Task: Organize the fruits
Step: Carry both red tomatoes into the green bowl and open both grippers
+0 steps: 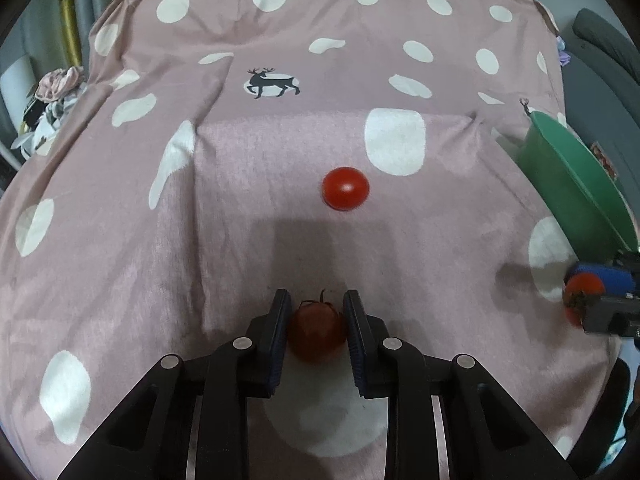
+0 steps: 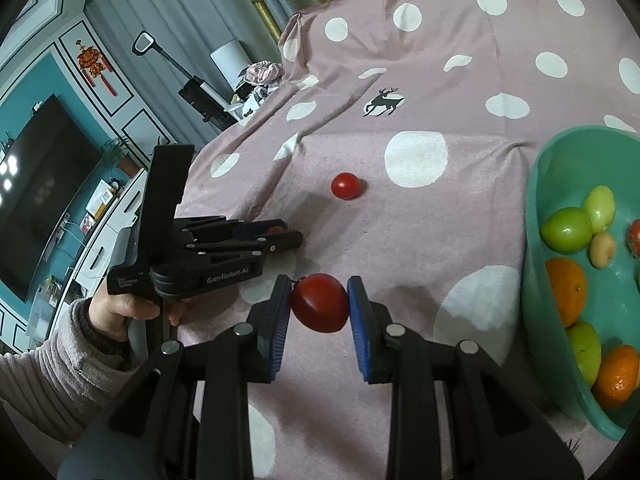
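Observation:
My left gripper is shut on a red tomato with a dark stem, low over the pink spotted cloth. In the right wrist view the left gripper sits at mid-left, held by a hand, with a bit of red between its fingers. My right gripper is shut on a second red tomato; it also shows at the left view's right edge as the right gripper. A third tomato lies loose on the cloth ahead of both grippers.
A teal-green bowl stands at the right, holding several green fruits and oranges. The cloth covers a raised surface with folds. A TV wall, a pile of clothes and curtains lie beyond the left and far edges.

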`<state>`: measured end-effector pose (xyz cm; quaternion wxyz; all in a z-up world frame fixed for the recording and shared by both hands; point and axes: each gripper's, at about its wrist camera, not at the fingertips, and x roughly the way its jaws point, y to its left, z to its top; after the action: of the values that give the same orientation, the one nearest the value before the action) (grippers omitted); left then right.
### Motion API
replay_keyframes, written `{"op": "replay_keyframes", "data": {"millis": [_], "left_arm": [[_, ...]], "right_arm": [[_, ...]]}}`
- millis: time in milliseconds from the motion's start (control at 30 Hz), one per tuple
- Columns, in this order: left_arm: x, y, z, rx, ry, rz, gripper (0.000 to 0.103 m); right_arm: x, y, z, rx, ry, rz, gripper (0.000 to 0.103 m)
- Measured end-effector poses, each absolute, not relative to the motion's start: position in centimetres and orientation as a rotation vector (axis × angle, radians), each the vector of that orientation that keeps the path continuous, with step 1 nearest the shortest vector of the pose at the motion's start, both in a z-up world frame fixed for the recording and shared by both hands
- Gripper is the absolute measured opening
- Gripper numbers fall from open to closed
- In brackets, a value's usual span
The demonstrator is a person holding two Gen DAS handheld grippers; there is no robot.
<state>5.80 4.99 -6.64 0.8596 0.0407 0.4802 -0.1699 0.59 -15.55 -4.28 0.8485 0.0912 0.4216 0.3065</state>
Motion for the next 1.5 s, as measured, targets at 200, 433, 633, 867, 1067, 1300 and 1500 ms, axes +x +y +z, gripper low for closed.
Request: {"op": "replay_keyframes", "data": {"millis": [200,433,633,867,1067,1300,1500], "left_arm": [[4.0,4.3,-5.2,0.076,0.987,-0.371,0.027],[2.5,0.6,-2.3,0.104,0.928,-0.443,0.027],[2.4,-3.8,-0.2,0.124,0.881,-0.521,0.027],[3.1,-9.5,1.8,0.159,0.823,-0.622,0.027],[3.5,-14.7,1.7,0.227,0.822,-0.702,0.027],[4.0,-17.6,0.6,0.266,0.850,-0.727,0.027],[4.4,-15.8,0.8,0.213,0.858,-0.689,0.088]], "right_arm": [[0.3,-16.4,-3.7,0.209,0.866,0.644,0.029],[-0.6,-18.3,-2.7,0.234,0.819,0.616,0.029],[-1.5,-21.8,-1.5,0.265,0.764,0.544,0.029],[-1.9,-27.1,-1.1,0.307,0.719,0.391,0.029],[-1.9,-30.3,-1.5,0.342,0.709,0.304,0.029],[-1.7,-31.7,-2.3,0.358,0.714,0.241,0.032],[-2.2,-33.2,-2.2,0.411,0.693,0.211,0.042]]}}
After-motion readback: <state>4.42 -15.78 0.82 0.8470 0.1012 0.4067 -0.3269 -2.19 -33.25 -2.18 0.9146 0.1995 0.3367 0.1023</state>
